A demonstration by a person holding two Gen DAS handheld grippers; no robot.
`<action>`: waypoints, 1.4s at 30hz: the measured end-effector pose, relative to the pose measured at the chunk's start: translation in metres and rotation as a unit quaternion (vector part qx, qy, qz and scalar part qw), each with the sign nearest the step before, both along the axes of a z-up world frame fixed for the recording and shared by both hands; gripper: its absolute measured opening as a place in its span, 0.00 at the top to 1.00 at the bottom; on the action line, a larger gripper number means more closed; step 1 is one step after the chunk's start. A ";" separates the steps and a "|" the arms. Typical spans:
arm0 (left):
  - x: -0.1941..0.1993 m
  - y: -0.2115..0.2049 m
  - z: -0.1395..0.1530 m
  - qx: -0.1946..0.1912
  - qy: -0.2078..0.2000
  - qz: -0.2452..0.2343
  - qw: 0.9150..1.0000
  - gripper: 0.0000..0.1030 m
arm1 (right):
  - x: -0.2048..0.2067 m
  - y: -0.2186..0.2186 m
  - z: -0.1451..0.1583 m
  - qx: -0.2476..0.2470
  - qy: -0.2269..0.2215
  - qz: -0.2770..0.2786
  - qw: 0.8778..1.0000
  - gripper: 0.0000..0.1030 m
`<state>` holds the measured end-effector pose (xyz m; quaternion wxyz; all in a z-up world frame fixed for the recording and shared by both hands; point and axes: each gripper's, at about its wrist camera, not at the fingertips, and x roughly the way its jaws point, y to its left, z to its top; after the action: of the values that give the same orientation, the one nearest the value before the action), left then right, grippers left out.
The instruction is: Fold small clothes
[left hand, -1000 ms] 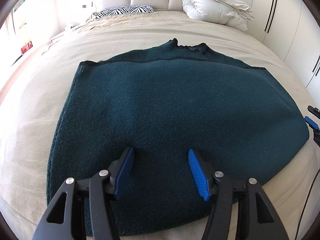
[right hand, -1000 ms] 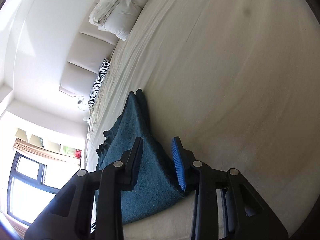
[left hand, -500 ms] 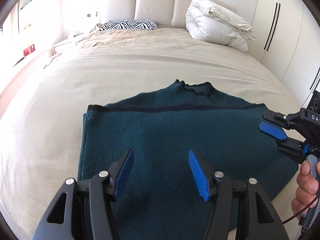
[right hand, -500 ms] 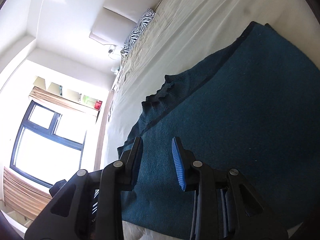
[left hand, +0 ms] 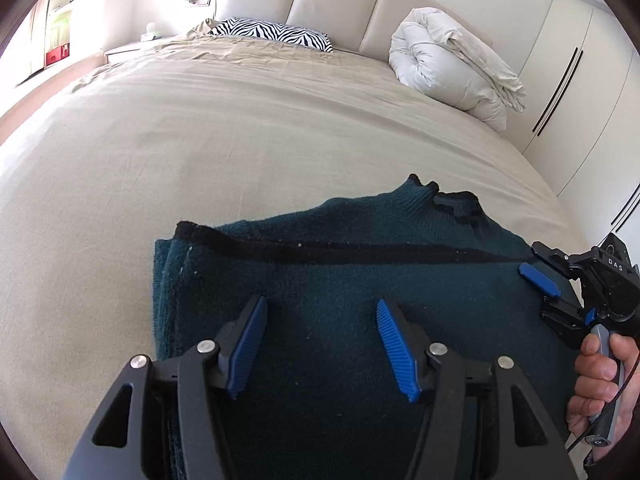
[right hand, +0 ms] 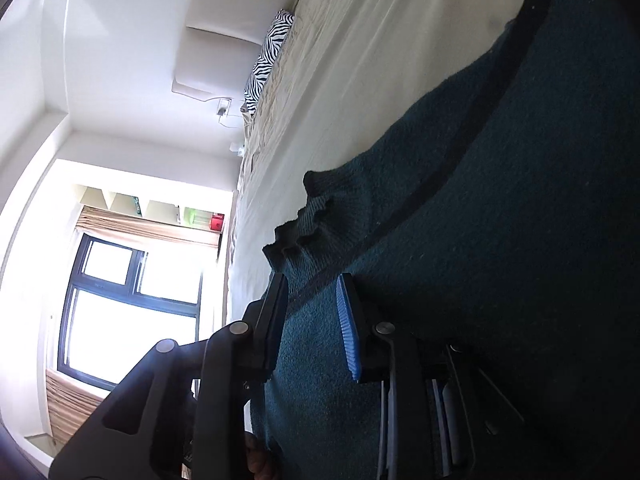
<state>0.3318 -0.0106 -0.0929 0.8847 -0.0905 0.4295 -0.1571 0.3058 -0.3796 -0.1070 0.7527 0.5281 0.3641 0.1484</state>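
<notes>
Both jaws gaping, empty: left gripper (left hand: 320,344) above sweater (left hand: 340,280) middle, right gripper (right hand: 310,328) by sweater's collar. Pinch all layers before folding.

The left tongs (left hand: 322,346) were spread wide, blue pads (left hand: 394,350) well apart, pointing forward and down. The right tongs (left hand: 546,296) sat at the far right of the left view, turned on their side, also parted, gripped at the handle by the right hand (left hand: 596,384) with fingers curled round it.
</notes>
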 end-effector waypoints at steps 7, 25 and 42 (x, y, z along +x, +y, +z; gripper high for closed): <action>0.000 0.016 -0.002 -0.063 0.002 -0.002 0.998 0.40 | -0.045 -0.095 -0.002 -0.005 -0.002 -0.112 0.994 0.78; -0.104 0.043 0.007 -0.073 0.011 0.007 0.997 0.41 | -0.121 0.065 -0.001 -0.044 0.024 0.106 0.993 0.75; -0.104 0.107 -0.002 -0.202 0.128 0.032 0.970 0.27 | -0.142 0.032 0.072 -0.056 -0.010 0.061 0.997 0.41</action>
<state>0.2274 0.0964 -0.0953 0.7901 -0.3004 0.4956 -0.1997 0.1642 -0.3472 -0.0346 0.7745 0.4602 0.3955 0.1788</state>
